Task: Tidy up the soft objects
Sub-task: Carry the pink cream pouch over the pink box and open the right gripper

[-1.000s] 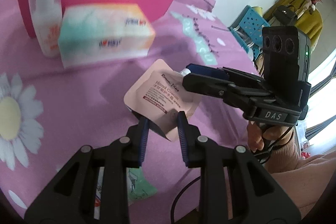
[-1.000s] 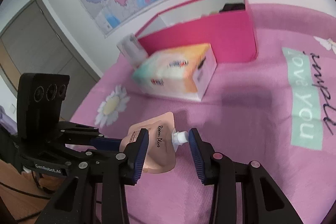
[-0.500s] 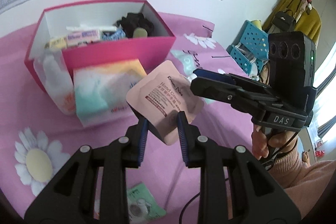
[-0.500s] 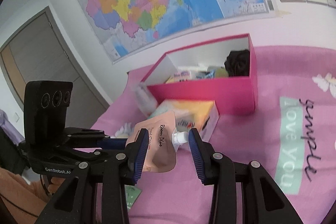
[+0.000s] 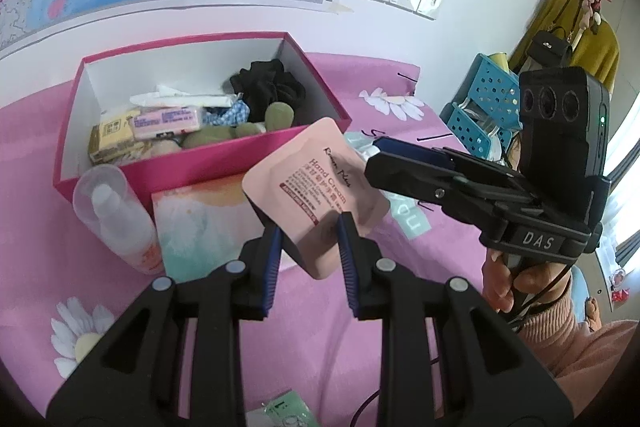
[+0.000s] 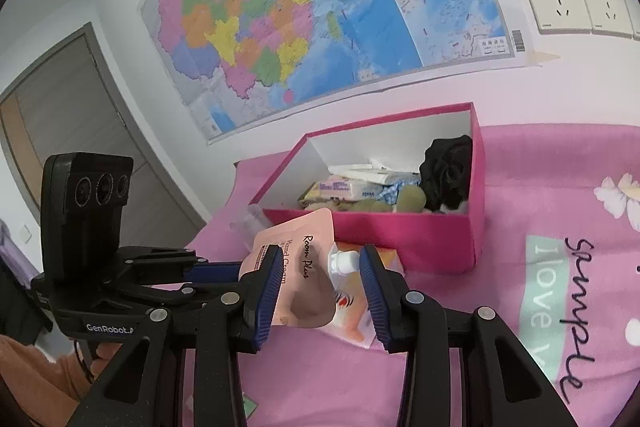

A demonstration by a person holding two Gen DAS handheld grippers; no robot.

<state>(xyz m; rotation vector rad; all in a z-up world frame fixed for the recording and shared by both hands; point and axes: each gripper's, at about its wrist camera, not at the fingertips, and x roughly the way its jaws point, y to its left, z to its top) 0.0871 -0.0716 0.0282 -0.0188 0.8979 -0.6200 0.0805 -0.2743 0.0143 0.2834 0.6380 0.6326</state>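
A pink hand cream pouch (image 5: 320,183) with a white spout is held in the air in front of the pink box (image 5: 224,159). My left gripper (image 5: 310,255) is shut on the pouch's lower corner. My right gripper (image 6: 320,279) has its jaws on either side of the pouch's spout (image 6: 343,261), which sits in the gap without clear contact. The right gripper reaches in from the right in the left wrist view (image 5: 404,163). The box holds soft packets, a black cloth and green plush pieces.
A tissue pack (image 5: 200,223) and a clear-capped white bottle (image 5: 116,215) stand in front of the box on the pink cloth (image 6: 520,347). A green sachet (image 5: 284,411) lies near me. A blue crate (image 5: 484,103) stands at the right. A map hangs on the wall.
Both grippers have risen with the pouch, from just above the cloth to box-rim height. The box interior has come into view.
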